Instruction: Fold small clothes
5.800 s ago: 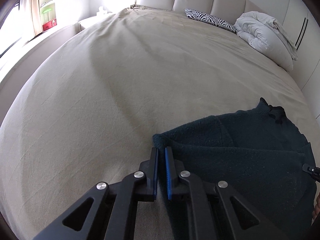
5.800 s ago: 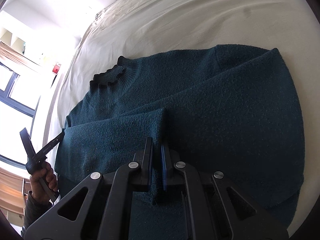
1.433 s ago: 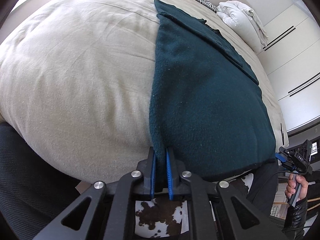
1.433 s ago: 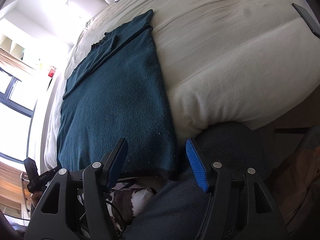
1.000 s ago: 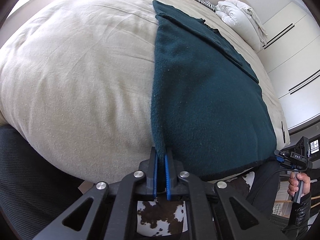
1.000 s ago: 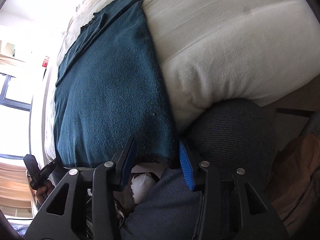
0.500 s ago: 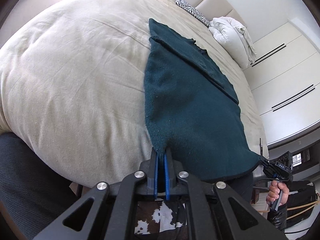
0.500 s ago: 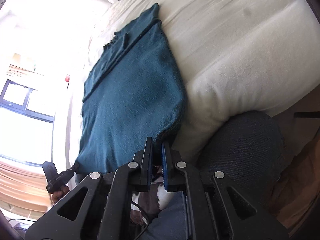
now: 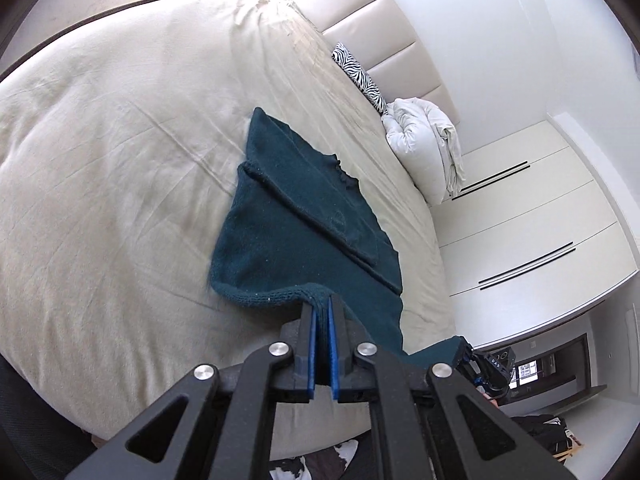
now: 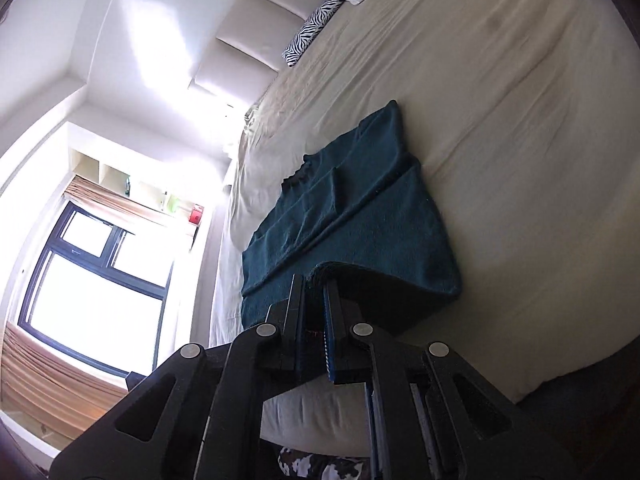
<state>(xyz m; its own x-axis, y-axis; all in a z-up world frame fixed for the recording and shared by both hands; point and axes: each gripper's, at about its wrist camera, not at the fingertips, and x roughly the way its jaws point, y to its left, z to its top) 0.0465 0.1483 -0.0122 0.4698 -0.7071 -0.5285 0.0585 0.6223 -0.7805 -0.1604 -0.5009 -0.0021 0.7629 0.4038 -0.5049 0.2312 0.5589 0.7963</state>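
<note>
A dark teal knitted sweater (image 9: pixel 288 236) lies lengthwise on the beige bed (image 9: pixel 100 168), its sleeves folded in and its neck at the far end. My left gripper (image 9: pixel 322 306) is shut on the left corner of the sweater's hem and holds it lifted off the bed. My right gripper (image 10: pixel 316 284) is shut on the hem's other corner, also raised, so the near part of the sweater (image 10: pixel 360 216) curls up over the rest. The right gripper (image 9: pixel 486 368) shows at the lower right of the left wrist view with teal cloth in it.
A zebra-print pillow (image 9: pixel 360 76) and a bunched white duvet (image 9: pixel 420 148) lie by the padded headboard (image 9: pixel 384 28). White wardrobe doors (image 9: pixel 532 220) stand on one side, a window (image 10: pixel 92 264) on the other. A cowhide rug (image 10: pixel 320 466) shows below the bed's near edge.
Both grippers rose from the bed's near edge, carrying the hem up and over the sweater. The right gripper closed on the hem corner about a second ago.
</note>
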